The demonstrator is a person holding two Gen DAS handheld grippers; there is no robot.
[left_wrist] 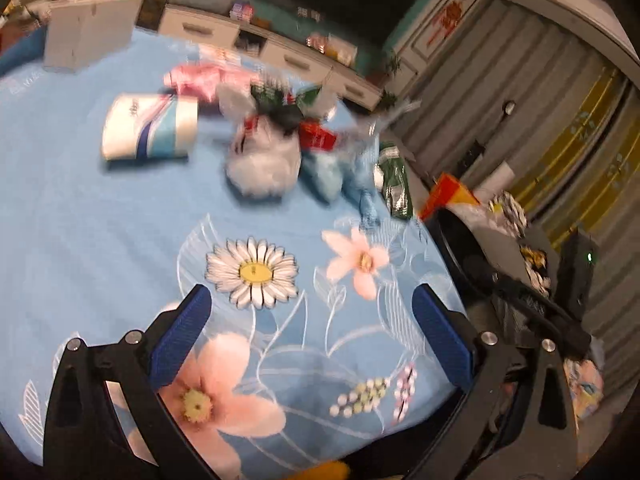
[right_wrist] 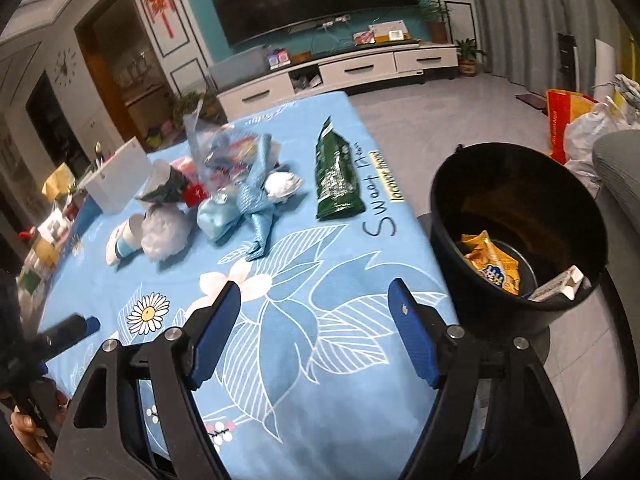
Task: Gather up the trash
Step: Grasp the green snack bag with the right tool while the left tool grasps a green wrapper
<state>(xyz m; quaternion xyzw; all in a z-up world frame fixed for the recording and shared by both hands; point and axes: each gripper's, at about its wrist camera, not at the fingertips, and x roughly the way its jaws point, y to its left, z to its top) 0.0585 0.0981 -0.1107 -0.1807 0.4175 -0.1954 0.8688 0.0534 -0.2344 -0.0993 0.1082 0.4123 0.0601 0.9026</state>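
A surface point(right_wrist: 280, 360) draped in a blue floral cloth carries a tipped paper cup point(right_wrist: 124, 238), a crumpled white wad point(right_wrist: 166, 230), a knotted blue bag point(right_wrist: 248, 204), a flat green snack packet point(right_wrist: 336, 172) and a white box point(right_wrist: 118, 180) at its far end.

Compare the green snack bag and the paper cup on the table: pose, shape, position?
The green snack bag lies flat and crumpled near the table edge by the black bin; the paper cup is on its side, rigid and round, across the pile. The bag is dark green, the cup white and blue. Both lie ungrasped.
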